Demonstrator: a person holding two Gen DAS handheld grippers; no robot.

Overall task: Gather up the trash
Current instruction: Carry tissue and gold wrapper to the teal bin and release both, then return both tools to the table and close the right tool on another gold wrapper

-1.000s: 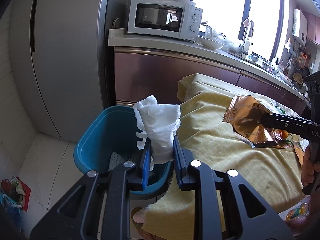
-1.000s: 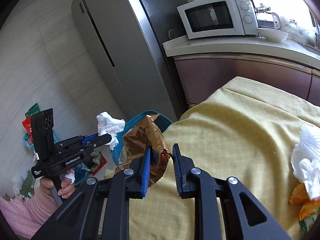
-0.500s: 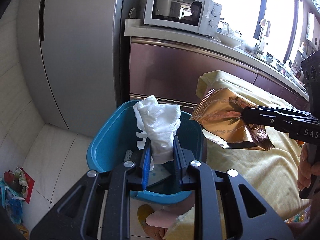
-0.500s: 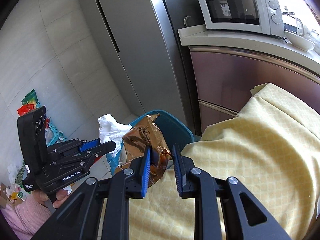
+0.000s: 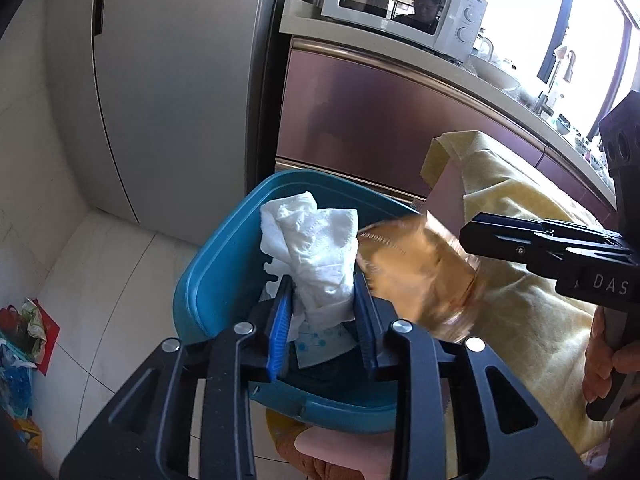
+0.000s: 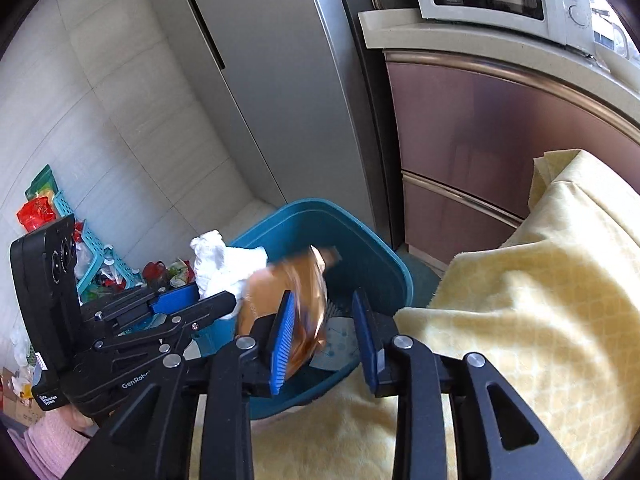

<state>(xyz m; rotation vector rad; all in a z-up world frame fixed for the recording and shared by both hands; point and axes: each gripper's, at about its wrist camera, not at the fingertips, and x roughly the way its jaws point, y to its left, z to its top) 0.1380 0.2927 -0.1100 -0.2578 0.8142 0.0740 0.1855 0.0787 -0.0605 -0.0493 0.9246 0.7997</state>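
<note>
The gold wrapper (blurred, mid-fall) now drops toward the blue bin: the right gripper, clamped on it a moment ago, has spread apart. The left gripper still pinches the crumpled tissue above the bin, next to release.

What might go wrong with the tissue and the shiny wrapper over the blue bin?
The gold wrapper looks blurred between the open right claw, so it seems to be dropping. It is near the bin edge and might slip out onto the yellow cloth. The tissue is still pinched in the left claw and might cling to a finger.
</note>
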